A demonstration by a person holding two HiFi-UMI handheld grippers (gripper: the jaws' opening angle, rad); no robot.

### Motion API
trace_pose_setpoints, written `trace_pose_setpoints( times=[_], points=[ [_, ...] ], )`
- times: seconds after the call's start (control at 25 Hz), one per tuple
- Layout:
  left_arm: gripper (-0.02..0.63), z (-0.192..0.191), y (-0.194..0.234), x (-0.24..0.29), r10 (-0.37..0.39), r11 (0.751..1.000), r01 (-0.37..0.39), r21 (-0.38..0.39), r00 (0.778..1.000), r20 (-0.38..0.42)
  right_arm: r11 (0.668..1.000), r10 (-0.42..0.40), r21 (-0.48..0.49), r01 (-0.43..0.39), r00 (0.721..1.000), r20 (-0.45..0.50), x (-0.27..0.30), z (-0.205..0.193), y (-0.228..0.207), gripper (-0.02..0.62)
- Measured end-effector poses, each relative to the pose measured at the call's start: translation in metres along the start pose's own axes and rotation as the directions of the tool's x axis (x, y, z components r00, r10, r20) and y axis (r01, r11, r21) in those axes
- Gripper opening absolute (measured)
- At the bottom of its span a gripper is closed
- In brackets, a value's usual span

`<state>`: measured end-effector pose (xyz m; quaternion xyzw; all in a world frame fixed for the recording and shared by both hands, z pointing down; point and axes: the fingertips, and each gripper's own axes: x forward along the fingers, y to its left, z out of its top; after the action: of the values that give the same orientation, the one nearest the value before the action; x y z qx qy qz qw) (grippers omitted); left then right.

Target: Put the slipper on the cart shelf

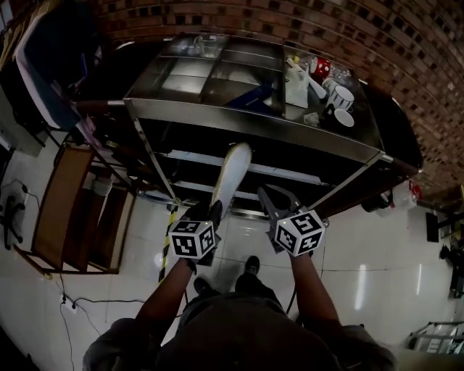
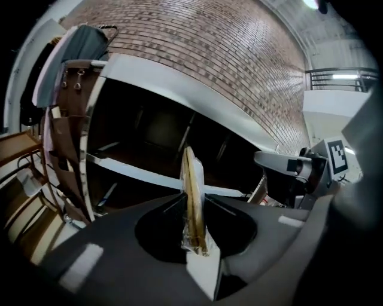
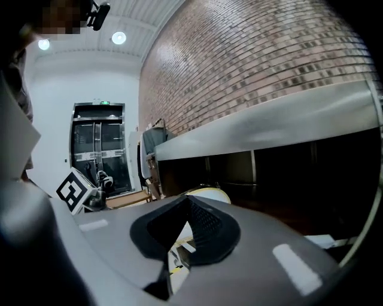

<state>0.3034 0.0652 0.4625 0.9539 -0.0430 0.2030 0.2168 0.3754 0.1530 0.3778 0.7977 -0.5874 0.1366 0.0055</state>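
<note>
A long pale slipper in clear wrap sticks up and forward from my left gripper, which is shut on its heel end. Its toe reaches the front of the steel cart, at the height of the middle shelf. In the left gripper view the slipper stands on edge, pinched between the jaws of the left gripper, with the shelf edge behind. My right gripper hangs just right of it, shut and holding nothing. The right gripper view shows the right gripper, the slipper's toe and the cart top.
Cups and small items crowd the right end of the cart top. A wooden rack stands at the left, with a jacket hung above it. Yellow-black tape marks the tiled floor. A brick wall backs the cart.
</note>
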Motion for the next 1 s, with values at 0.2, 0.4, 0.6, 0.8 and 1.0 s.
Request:
trace_pose_setpoints(
  times=[0.2,0.4,0.6,0.8,1.0],
  points=[
    [0.072,0.008,-0.062,0.087,-0.046,0.999,0.047,0.024,0.999,-0.011,0.997,-0.075,0.025,0.075,0.997,0.012,-0.036,0.004,-0.075,-0.002],
    [0.072,0.015,-0.109,0.158,-0.071,0.997,0.071,0.02,0.997,-0.014,0.992,-0.122,0.045,0.122,0.992,0.005,-0.061,-0.002,-0.135,-0.002],
    [0.072,0.012,-0.141,0.21,-0.097,0.995,0.097,-0.024,0.995,-0.005,0.986,-0.155,0.06,0.155,0.988,0.0,-0.082,-0.01,-0.176,-0.002],
    [0.072,0.002,-0.16,0.249,-0.092,0.994,0.091,-0.063,0.996,-0.009,0.98,-0.185,0.078,0.185,0.983,-0.009,-0.1,-0.017,-0.207,-0.002],
    [0.075,-0.005,-0.164,0.271,-0.056,0.997,0.056,-0.062,0.998,-0.01,0.976,-0.199,0.091,0.2,0.98,-0.013,-0.11,-0.02,-0.223,-0.002]
  ],
)
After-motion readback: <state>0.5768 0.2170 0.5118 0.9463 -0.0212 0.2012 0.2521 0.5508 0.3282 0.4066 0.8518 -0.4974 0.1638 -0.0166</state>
